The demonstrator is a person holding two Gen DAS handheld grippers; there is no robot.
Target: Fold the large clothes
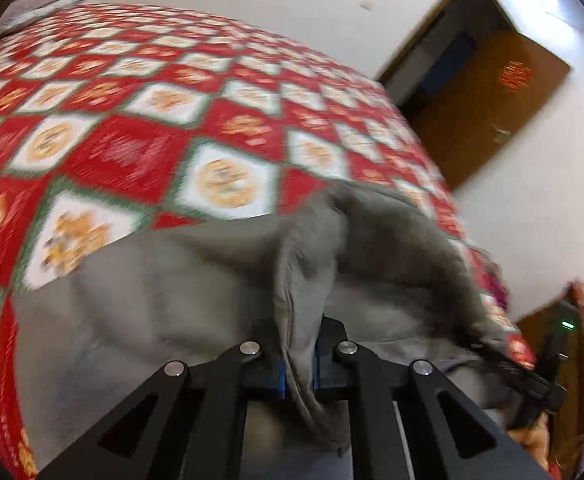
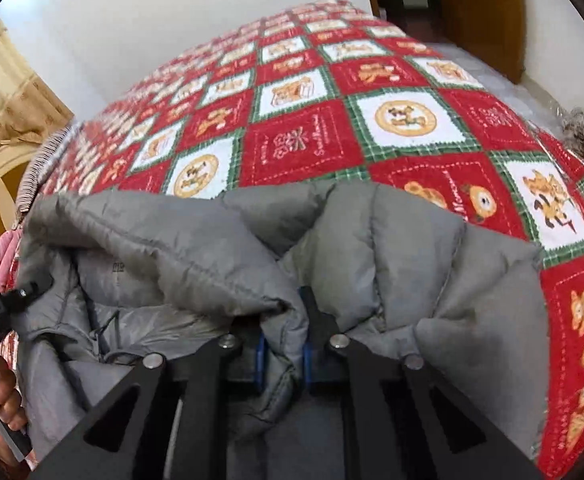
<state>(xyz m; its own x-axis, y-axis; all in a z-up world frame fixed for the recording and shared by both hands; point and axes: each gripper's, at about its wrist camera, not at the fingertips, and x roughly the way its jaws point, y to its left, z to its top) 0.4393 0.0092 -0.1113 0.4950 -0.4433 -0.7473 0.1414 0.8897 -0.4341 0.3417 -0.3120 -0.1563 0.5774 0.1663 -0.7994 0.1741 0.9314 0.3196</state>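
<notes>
Both my jaws pinch the grey padded jacket [image 2: 220, 240], left gripper [image 1: 298, 364] and right gripper [image 2: 282, 356], over the checked bedspread [image 2: 300, 148]. It's puffy, soft, probably slippery, so I'd grip stitched hems.

Matt quilted grey jacket [image 2: 212, 240], fleecy blanket [image 2: 300, 148]
</notes>
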